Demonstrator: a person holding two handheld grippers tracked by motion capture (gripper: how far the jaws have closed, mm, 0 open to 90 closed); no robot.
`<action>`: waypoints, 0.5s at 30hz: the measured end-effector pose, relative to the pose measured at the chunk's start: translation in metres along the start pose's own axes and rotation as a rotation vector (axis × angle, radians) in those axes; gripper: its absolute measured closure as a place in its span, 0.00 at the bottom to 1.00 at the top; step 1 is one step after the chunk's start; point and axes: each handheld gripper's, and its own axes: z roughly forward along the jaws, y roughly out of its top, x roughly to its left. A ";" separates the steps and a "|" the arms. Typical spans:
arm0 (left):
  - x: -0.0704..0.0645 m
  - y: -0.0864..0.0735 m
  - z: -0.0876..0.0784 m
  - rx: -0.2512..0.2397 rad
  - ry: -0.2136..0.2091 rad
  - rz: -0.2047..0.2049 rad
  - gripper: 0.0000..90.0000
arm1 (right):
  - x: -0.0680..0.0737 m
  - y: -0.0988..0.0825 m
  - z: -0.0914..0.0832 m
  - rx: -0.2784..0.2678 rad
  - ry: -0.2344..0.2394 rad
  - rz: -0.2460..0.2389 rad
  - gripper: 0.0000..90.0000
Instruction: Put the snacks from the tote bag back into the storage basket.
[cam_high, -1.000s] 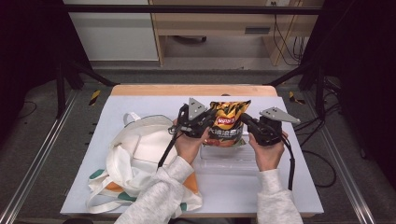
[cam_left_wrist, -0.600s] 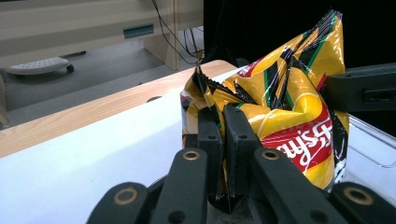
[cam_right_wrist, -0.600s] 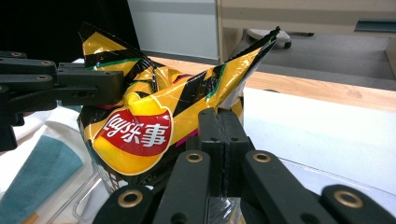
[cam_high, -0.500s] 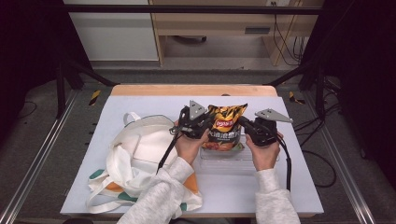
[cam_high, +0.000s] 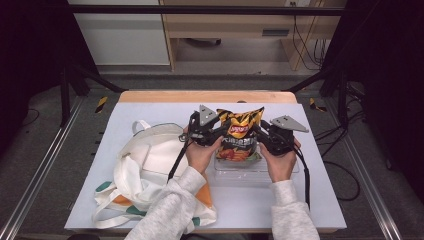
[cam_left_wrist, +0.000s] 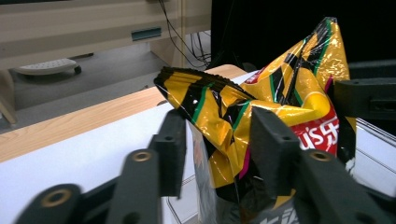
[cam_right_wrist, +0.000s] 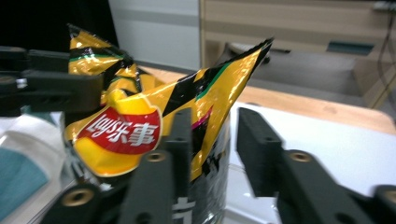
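Observation:
A yellow and black chip bag (cam_high: 239, 135) stands upright in a clear plastic container (cam_high: 255, 167) at the middle of the table. My left gripper (cam_high: 212, 134) is at its top left corner and my right gripper (cam_high: 262, 136) at its top right corner. Both sets of jaws have just been opening. In the left gripper view the crumpled bag corner (cam_left_wrist: 210, 100) lies between the parted jaws of my left gripper (cam_left_wrist: 219, 135). In the right gripper view the bag's edge (cam_right_wrist: 219, 88) sits in the gap of my right gripper (cam_right_wrist: 212, 130), next to one jaw.
A white tote bag (cam_high: 150, 160) with teal and orange patches lies left of the container, under the person's left forearm. The white table top (cam_high: 320, 200) has a wooden strip (cam_high: 150, 96) along its far edge. Dark stands flank the table.
Both grippers' jaws, shut on the bag's top corners before, now stand apart. The bag has settled a little in the container, and the hands have stayed about in place.

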 end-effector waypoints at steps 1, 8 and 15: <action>0.000 0.000 0.000 0.000 0.000 0.000 0.57 | 0.000 0.000 0.000 -0.004 -0.004 -0.005 0.65; 0.006 0.006 -0.014 0.013 -0.034 -0.004 0.44 | -0.003 0.002 -0.002 -0.052 -0.005 -0.002 0.34; 0.014 0.012 -0.034 0.022 -0.063 0.017 0.38 | -0.006 0.005 -0.015 -0.092 0.005 0.003 0.23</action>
